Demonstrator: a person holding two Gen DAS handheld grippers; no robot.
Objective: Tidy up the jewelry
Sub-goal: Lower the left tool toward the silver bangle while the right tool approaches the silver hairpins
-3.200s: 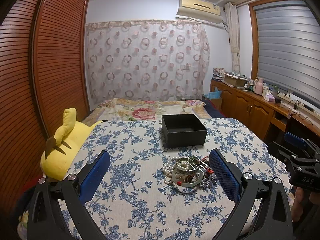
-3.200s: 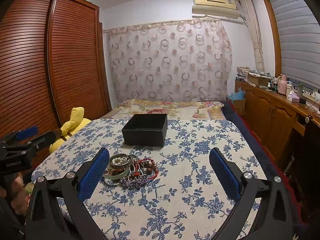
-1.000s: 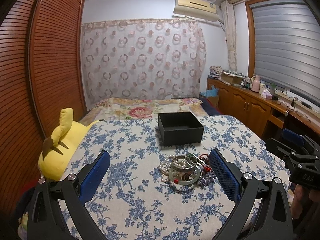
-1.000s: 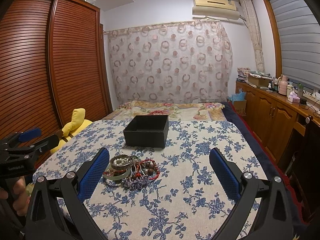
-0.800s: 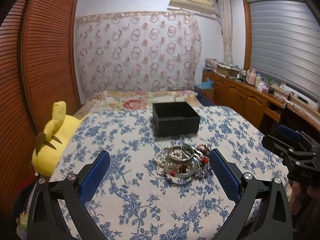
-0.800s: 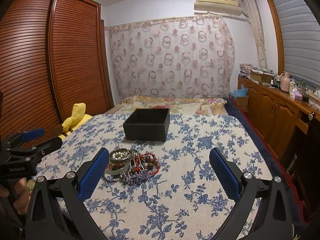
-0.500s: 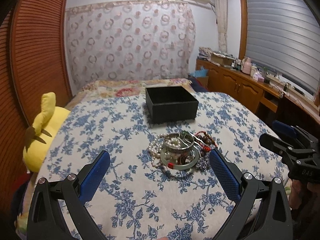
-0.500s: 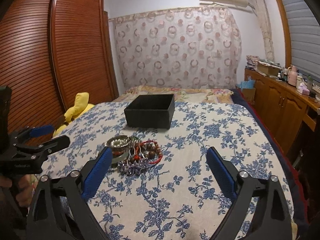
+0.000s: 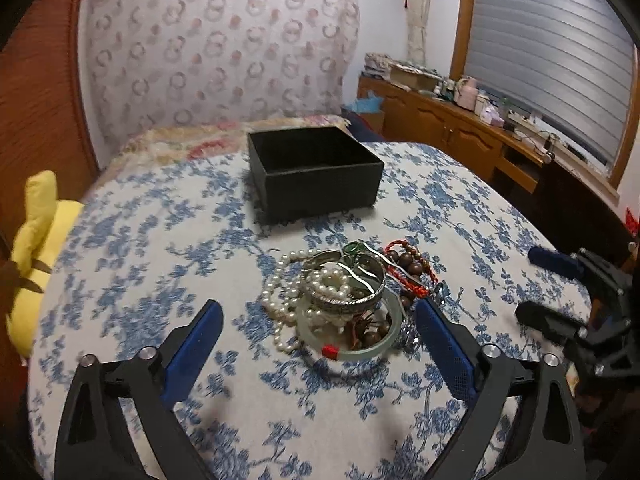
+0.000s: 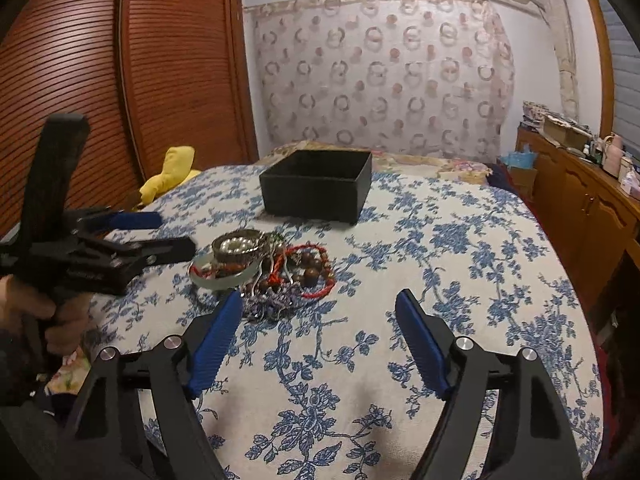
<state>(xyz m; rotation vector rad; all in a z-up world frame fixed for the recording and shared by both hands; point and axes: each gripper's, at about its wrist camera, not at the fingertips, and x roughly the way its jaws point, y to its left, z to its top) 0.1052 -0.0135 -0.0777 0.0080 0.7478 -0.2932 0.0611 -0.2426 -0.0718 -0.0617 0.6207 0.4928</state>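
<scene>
My left tool (image 9: 316,330), spread and just been narrowing, frames the tangled heap of pearl, silver and jade bangles (image 9: 346,300); nothing gripped. My right tool (image 10: 320,330), also narrowing and empty, has the heap far-left; the open black square box (image 9: 316,168) lies beyond.

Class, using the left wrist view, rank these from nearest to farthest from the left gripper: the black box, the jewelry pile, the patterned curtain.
From the left gripper:
1. jewelry pile, between its fingers.
2. black box, beyond the pile, mid-table.
3. patterned curtain, on the back wall.

Black box (image 9: 316,184), blue-flowered white cloth (image 9: 140,240), white pearls (image 9: 328,284), red cord (image 10: 316,268), yellow plush (image 9: 36,240).
</scene>
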